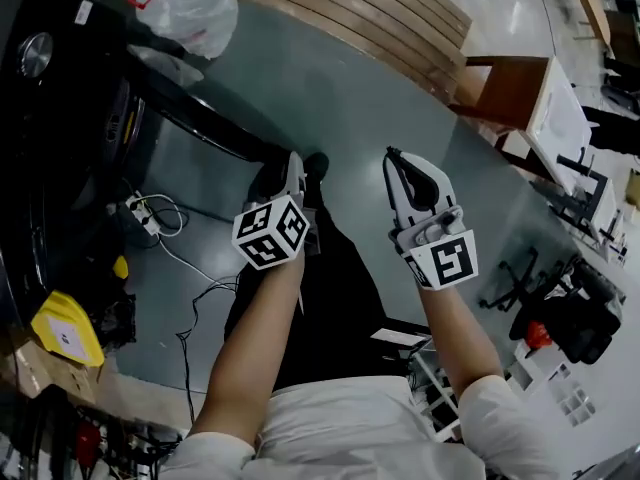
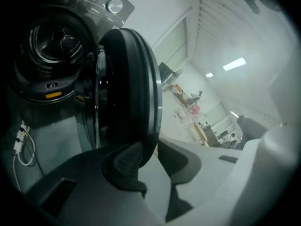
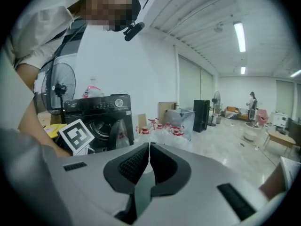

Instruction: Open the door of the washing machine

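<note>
Head view: washing machine (image 1: pixel 60 128) at left, door (image 1: pixel 200 118) swung open; left tongs (image 1: pixel 292 168) at door's outer rim, right tongs (image 1: pixel 395 163) beside, clear.
Left gripper view: tongs open, door rim just past tips, not pinched.
Right gripper view: tongs closed, empty.

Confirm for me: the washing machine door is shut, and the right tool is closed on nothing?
The door is not shut: it stands swung open, with the drum exposed, as the left gripper view shows. The right tool is closed on nothing.

open door (image 2: pixel 129 84) before left tongs (image 2: pixel 149 147)
</note>
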Demonstrator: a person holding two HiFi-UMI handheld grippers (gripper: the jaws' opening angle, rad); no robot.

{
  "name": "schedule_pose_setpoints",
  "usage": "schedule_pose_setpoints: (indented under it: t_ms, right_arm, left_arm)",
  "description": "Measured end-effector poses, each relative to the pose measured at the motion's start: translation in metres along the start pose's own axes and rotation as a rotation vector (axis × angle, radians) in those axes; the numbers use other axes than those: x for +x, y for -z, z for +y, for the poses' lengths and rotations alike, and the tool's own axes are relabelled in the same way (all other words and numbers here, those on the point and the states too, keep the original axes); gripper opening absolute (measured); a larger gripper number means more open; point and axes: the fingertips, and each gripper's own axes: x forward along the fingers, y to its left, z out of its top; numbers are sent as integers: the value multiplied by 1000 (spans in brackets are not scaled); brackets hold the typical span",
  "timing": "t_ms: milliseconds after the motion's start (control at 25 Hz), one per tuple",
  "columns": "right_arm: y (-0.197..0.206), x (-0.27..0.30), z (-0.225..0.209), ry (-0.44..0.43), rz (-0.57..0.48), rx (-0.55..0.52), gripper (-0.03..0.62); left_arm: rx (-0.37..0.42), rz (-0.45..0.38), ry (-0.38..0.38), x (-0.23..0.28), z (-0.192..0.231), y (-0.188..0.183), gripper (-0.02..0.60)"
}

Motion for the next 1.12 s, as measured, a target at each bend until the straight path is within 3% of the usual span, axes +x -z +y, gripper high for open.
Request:
schedule_pose_setpoints:
  t_ms: [80,280,400,520,640,720,880,1120]
  right_arm:
    - [8,-13,-12,45,-3,25,32]
    - [27,-38,-43,127,-8,73,33]
    - [32,-45,-57,149,-14,87,33]
    - [30,-49,-68,151,-26,95,33]
    - [25,-53,-73,135,-38,78,33]
    - [21,-55,-74,132,-48,73,34]
    - [1,-63,-64,121,-75,72,33]
    - [-80,-93,-33,67,-160,74,33]
  left_arm:
    - [-18,0,15,18,-14,-5,106]
    - [80,16,55,70,-53,-17,84]
    - [70,10,87,102,-72,-29,71]
    - [-9,18,176,129,-90,-43,74]
    - [-16,19,296,131,-111,-53,75]
    - [39,-4,379,116,-120,-57,75]
    - [246,-68,499,53,-135,-70,74]
    - [495,-222,517,-96,-158,-133,74]
